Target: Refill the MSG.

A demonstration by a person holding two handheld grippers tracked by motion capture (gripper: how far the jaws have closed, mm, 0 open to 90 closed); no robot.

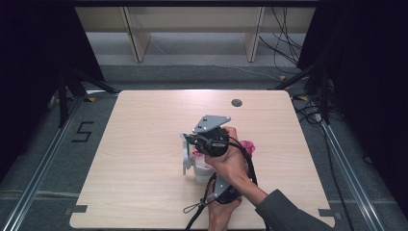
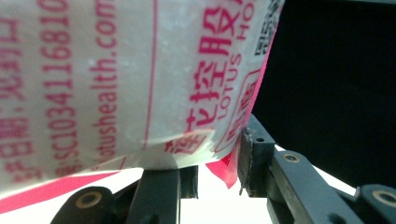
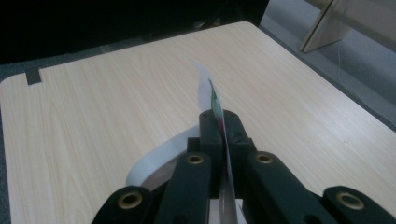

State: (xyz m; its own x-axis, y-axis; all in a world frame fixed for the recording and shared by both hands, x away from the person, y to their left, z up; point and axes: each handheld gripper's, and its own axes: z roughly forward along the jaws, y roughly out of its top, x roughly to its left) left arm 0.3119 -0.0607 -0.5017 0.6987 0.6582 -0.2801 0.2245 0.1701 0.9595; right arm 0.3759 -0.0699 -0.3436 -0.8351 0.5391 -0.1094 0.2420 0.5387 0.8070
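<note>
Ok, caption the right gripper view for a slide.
Right tool shut on a thin strip above the wooden table.

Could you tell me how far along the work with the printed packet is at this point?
Done: both grasps look made. The left tongs appear to clamp the lower edge of the white packet with pink print, and the right tongs are shut on a thin white strip with a green edge. In hand: the strip is held above the table. Left: I cannot tell whether the packet is open.
</note>
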